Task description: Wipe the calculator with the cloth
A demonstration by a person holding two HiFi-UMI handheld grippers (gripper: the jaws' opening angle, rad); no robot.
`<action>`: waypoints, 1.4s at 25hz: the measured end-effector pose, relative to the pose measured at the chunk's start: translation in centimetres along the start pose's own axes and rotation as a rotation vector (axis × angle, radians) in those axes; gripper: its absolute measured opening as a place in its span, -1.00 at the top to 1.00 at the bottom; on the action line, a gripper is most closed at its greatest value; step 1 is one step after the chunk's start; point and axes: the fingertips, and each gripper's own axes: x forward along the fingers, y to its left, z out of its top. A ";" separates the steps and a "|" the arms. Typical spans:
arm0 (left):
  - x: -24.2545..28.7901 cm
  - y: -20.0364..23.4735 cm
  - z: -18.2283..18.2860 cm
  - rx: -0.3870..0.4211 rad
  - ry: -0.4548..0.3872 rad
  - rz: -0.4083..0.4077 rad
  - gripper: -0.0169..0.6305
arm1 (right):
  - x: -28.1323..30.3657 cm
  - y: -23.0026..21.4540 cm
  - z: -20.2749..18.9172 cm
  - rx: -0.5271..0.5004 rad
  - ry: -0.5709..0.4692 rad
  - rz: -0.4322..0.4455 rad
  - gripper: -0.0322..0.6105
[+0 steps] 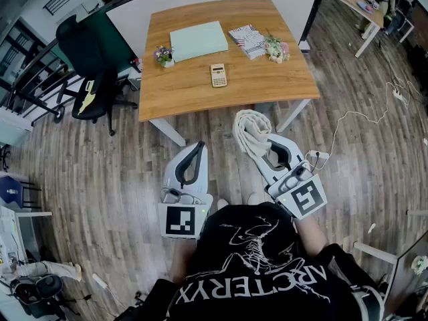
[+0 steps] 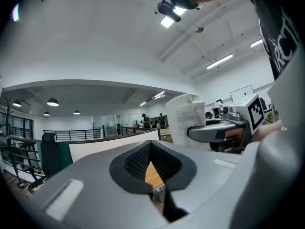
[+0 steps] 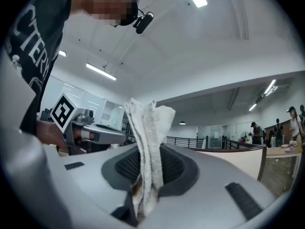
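The beige calculator (image 1: 218,75) lies flat near the middle of the wooden table (image 1: 267,85), away from both grippers. My right gripper (image 1: 263,145) is shut on a folded white cloth (image 1: 249,130), which stands up between the jaws in the right gripper view as cloth (image 3: 148,132) in gripper (image 3: 147,178). My left gripper (image 1: 198,146) is shut with nothing in it; in its own view the gripper (image 2: 151,149) shows only a sliver of table through its pads. Both hang over the floor in front of the table, side by side.
On the table are a pale green pad (image 1: 198,40), a printed booklet (image 1: 247,40), and small flower pots at left (image 1: 164,55) and right (image 1: 276,49). A black office chair (image 1: 90,52) stands left of the table. A cable (image 1: 364,116) runs across the wood floor at right.
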 end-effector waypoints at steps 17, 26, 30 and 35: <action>2.7 -3.6 -0.5 0.044 0.046 -0.001 0.92 | -3.4 -3.2 -3.0 0.050 0.072 -0.028 0.62; 5.7 -5.0 -1.5 0.031 0.076 0.059 0.92 | -3.7 -5.9 -5.1 0.046 0.106 0.064 0.62; 7.6 -4.8 -1.4 0.062 0.077 0.064 0.92 | -2.6 -7.5 -6.3 0.062 0.124 0.085 0.62; 10.6 -2.2 -2.5 0.056 0.118 0.074 0.92 | 1.4 -9.9 -8.1 0.088 0.145 0.101 0.62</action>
